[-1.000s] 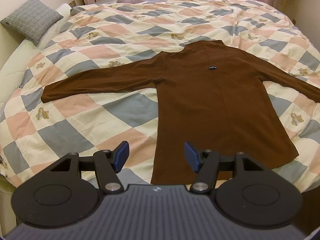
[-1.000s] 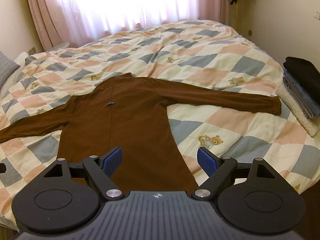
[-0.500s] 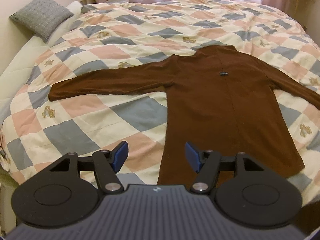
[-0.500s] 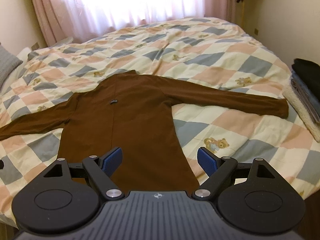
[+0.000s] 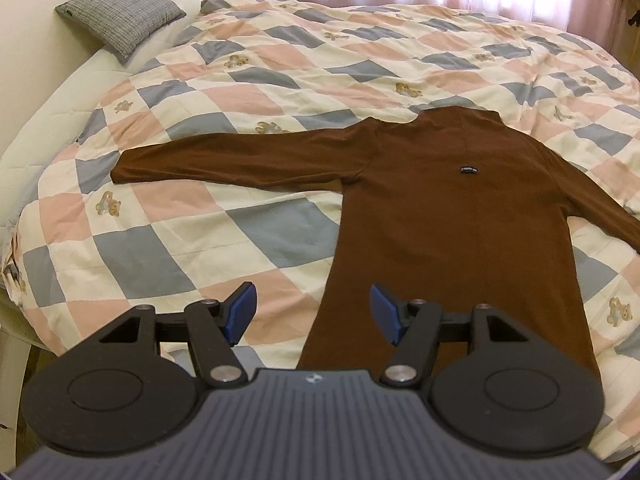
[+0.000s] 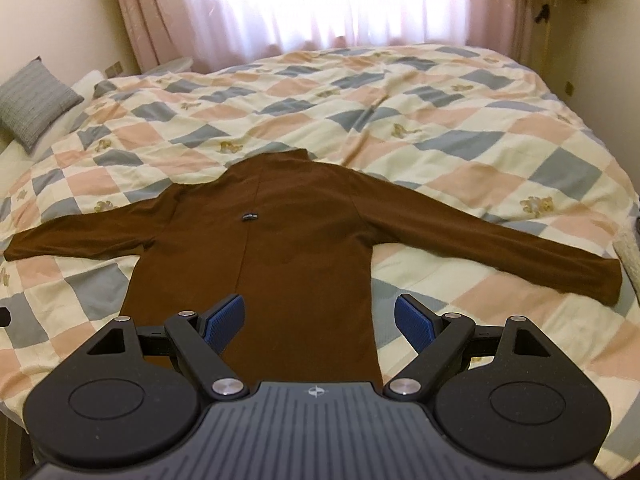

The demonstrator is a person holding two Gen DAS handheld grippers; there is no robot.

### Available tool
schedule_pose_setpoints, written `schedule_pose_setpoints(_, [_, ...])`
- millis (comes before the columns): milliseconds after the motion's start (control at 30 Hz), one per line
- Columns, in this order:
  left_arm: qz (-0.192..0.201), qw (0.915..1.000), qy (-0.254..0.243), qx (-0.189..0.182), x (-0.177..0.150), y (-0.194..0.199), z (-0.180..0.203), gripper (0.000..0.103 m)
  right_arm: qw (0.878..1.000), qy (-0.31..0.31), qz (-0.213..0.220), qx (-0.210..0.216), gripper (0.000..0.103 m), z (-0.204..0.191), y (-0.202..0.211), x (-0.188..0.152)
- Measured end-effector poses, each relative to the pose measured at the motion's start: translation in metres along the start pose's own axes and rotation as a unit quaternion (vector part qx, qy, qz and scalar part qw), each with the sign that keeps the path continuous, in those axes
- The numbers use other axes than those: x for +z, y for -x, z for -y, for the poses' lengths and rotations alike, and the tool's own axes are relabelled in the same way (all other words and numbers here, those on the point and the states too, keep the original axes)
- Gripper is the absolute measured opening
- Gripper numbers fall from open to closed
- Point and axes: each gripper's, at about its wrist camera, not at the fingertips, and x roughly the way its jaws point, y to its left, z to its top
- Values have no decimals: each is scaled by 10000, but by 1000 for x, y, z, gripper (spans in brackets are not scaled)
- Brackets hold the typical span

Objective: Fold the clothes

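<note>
A brown long-sleeved top [image 5: 460, 216] [image 6: 280, 248] lies flat on the bed, collar away from me, both sleeves spread out sideways. A small dark label sits near its chest. My left gripper [image 5: 313, 312] hovers open above the garment's lower left edge, nothing between its blue pads. My right gripper [image 6: 319, 322] hangs open and wide over the lower right side of the body, also holding nothing. The left sleeve [image 5: 224, 160] reaches toward the pillow side; the right sleeve [image 6: 520, 252] ends near the bed's right edge.
The bed carries a checked quilt [image 5: 280, 60] with bear prints. A grey cushion [image 5: 120, 12] lies at the far left by the wall. Pink curtains [image 6: 320, 8] cover a bright window behind the bed. A pale fluffy item [image 6: 630, 256] shows at the right edge.
Both grippers have shifted sideways along the bed's near edge, so the top sits further right in the left view and the folded pile has slid out of the right view. Jaws unchanged.
</note>
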Motion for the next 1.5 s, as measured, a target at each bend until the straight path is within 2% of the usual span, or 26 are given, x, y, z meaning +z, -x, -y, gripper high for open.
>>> schedule_pose_setpoints(200, [-215, 9997, 47, -138, 11, -24, -2, 60, 9997, -100, -202, -12, 85, 4, -19, 6])
schedule_pose_setpoints(333, [-302, 9988, 239, -313, 27, -52, -27, 60, 9991, -246, -322, -120, 85, 0, -34, 8])
schedule_pose_setpoints(533, [-276, 9931, 1025, -493, 70, -119, -117, 61, 9961, -534, -497, -488, 85, -22, -63, 17])
schedule_pose_setpoints(667, [-114, 9844, 1748, -153, 93, -178, -194, 65, 9939, -560, -708, -632, 85, -50, -96, 24])
schedule_pose_setpoints(733, [-83, 9759, 2180, 15, 99, -210, -234, 65, 9933, -444, -808, -697, 85, -68, -116, 27])
schedule_pose_setpoints(833, [-74, 9576, 2871, 239, 102, -258, -293, 65, 9930, -292, -900, -701, 85, -93, -145, 30])
schedule_pose_setpoints(1000, [68, 9166, 3993, 183, 90, -316, -364, 65, 9932, -1, -911, -725, 85, -128, -187, 33])
schedule_pose_setpoints(1067, [206, 8977, 4400, 72, 81, -332, -383, 65, 9938, 71, -856, -707, 85, -138, -200, 36])
schedule_pose_setpoints(1133, [408, 8830, 4675, -50, 77, -344, -397, 68, 9941, 138, -830, -680, 85, -147, -214, 39])
schedule_pose_setpoints(1167, [518, 8782, 4753, -85, 77, -348, -401, 72, 9942, 165, -823, -667, 85, -151, -219, 40])
schedule_pose_setpoints(1233, [762, 8725, 4826, -90, 78, -352, -405, 74, 9944, 222, -818, -636, 85, -157, -231, 43])
schedule_pose_setpoints(1267, [862, 8731, 4798, -85, 80, -351, -404, 73, 9943, 248, -826, -625, 85, -159, -236, 44])
schedule_pose_setpoints(1300, [962, 8737, 4769, -80, 82, -351, -404, 70, 9943, 275, -833, -613, 85, -161, -241, 44])
schedule_pose_setpoints(1333, [1056, 8747, 4729, -71, 84, -351, -403, 55, 9942, 297, -839, -601, 85, -162, -246, 44])
schedule_pose_setpoints(1367, [1093, 8808, 4606, -34, 87, -350, -400, 36, 9942, 311, -846, -593, 85, -163, -249, 43])
schedule_pose_setpoints(1400, [1120, 8858, 4503, -19, 91, -348, -398, 28, 9942, 306, -852, -583, 85, -162, -252, 43])
schedule_pose_setpoints(1433, [1166, 8895, 4418, -35, 95, -345, -394, 13, 9944, 277, -847, -570, 85, -159, -254, 42])
schedule_pose_setpoints(1467, [1212, 8931, 4332, -52, 99, -341, -390, 8, 9947, 239, -834, -555, 85, -156, -254, 41])
schedule_pose_setpoints(1500, [1267, 8971, 4232, -68, 104, -337, -385, 8, 9950, 200, -822, -540, 85, -153, -255, 40])
